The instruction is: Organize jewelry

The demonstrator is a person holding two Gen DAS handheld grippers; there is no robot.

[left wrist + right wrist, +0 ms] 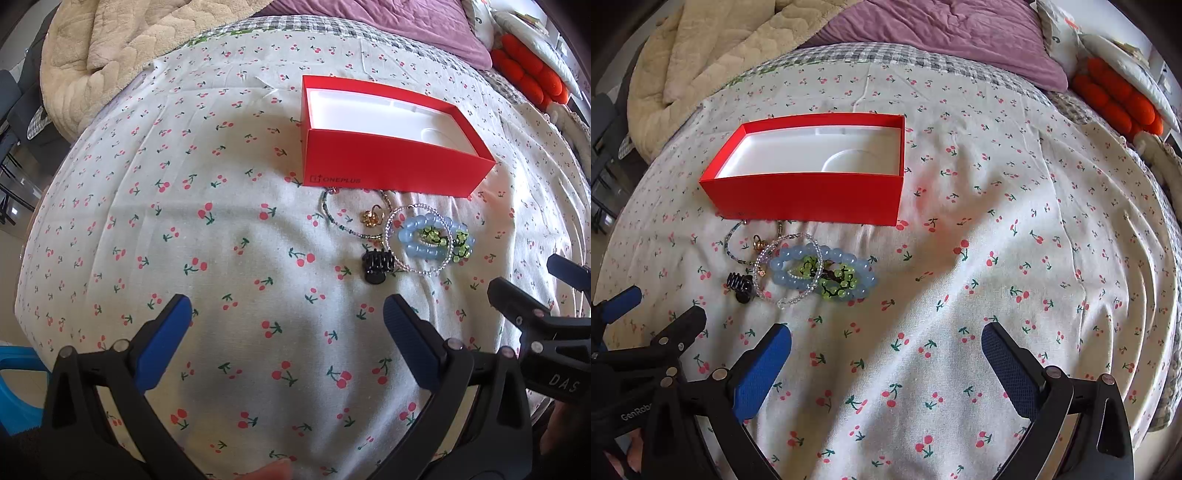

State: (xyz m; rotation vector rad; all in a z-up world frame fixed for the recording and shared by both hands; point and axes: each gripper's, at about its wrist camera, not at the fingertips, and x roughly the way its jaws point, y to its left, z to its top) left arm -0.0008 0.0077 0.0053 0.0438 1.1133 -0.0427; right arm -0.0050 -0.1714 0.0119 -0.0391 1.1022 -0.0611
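Observation:
An open red box with a white lining rests on the cherry-print sheet. Just in front of it lies a heap of jewelry: a blue bead bracelet, green beads, a clear bead ring, a thin dark bead chain, a gold piece and a black claw clip. My left gripper hangs open, nearer than the heap and to its left. My right gripper hangs open, nearer than the heap and to its right. Both hold nothing.
A beige quilt and a purple blanket lie at the far side of the bed. Orange cushions sit at the far right. A blue object shows at the left edge.

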